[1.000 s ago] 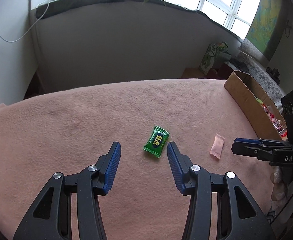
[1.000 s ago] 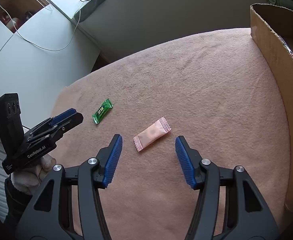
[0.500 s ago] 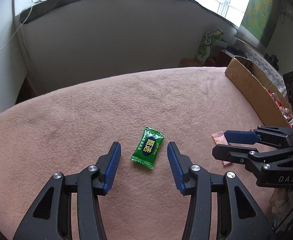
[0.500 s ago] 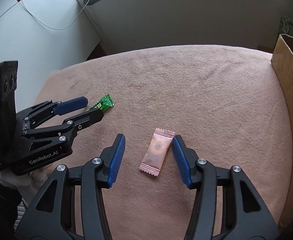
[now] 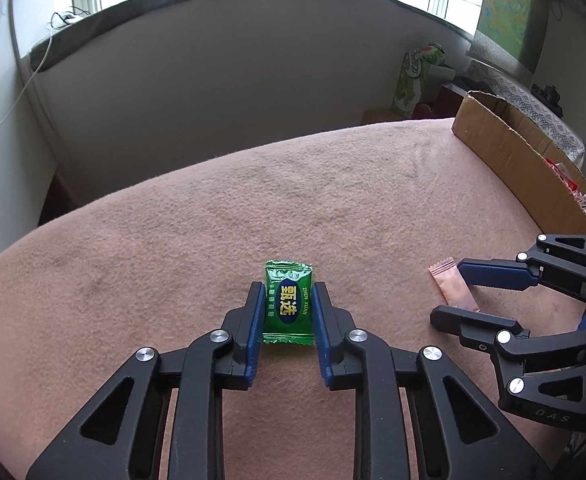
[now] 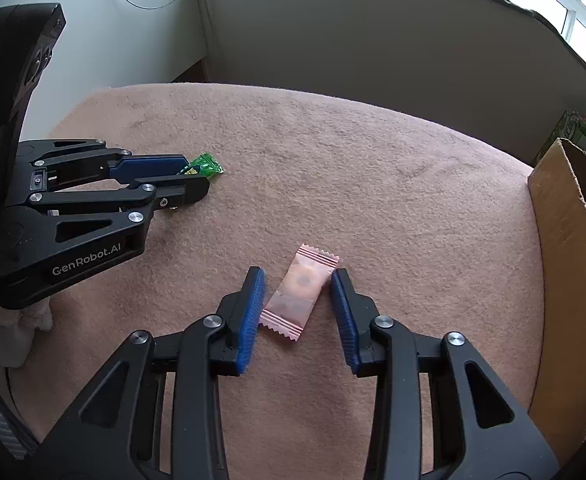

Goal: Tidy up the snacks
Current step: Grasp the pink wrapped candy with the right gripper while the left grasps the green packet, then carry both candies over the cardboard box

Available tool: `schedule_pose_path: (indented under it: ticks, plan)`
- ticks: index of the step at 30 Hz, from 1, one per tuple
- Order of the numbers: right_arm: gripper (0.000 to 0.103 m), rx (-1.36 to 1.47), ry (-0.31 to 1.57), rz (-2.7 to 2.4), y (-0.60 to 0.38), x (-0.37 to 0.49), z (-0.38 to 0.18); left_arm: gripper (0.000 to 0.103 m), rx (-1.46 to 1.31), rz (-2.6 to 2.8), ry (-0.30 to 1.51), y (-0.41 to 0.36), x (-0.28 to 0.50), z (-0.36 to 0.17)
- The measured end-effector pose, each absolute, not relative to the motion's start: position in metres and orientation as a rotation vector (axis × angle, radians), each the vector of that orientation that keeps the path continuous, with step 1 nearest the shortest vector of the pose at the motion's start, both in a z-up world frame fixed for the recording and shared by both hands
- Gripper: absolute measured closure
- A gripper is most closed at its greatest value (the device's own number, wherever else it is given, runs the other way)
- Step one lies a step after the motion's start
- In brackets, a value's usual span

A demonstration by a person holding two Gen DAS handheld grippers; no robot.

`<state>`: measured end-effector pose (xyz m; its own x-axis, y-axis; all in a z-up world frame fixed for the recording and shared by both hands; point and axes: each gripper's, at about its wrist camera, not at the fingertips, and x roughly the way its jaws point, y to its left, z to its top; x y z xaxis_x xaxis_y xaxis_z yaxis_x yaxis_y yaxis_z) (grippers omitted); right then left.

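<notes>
Closing on two sweets at once, both claws work the pink-covered table (image 5: 173, 220). The left claw (image 5: 285, 304) has just been narrowing and now clenches the green candy (image 5: 288, 305) by its long sides, pads pressed to the wrapper, which lies flat in mid-table. The right claw (image 6: 298, 304) has also been narrowing, but its pads are not yet pressing the pink candy (image 6: 299, 292); the wrapper lies slantwise between them, one corner against the left pad. Each claw tilts steeply down, likely so the pads reach the thin wrappers. The cardboard box (image 6: 561, 272) at the table's right edge, already holding snacks, looks like the destination.
</notes>
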<state>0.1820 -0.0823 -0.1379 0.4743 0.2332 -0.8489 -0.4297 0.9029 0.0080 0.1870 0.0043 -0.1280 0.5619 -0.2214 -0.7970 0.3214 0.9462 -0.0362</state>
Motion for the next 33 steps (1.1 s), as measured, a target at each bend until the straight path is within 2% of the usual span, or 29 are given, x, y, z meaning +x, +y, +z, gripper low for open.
schedule_pose_path:
  ticks: [4, 17, 33]
  plan:
    - [0.082, -0.223, 0.999, 0.406, -0.089, 0.182, -0.138, 0.082, 0.110, -0.315, 0.915, 0.002, 0.184, -0.129]
    - [0.083, -0.133, 0.981, 0.430, -0.121, 0.162, -0.126, 0.083, 0.053, -0.310, 0.888, 0.008, 0.156, -0.110]
    - [0.083, -0.041, 0.822, 0.394, -0.186, 0.121, -0.057, 0.083, 0.036, -0.366, 0.776, -0.032, 0.127, -0.062]
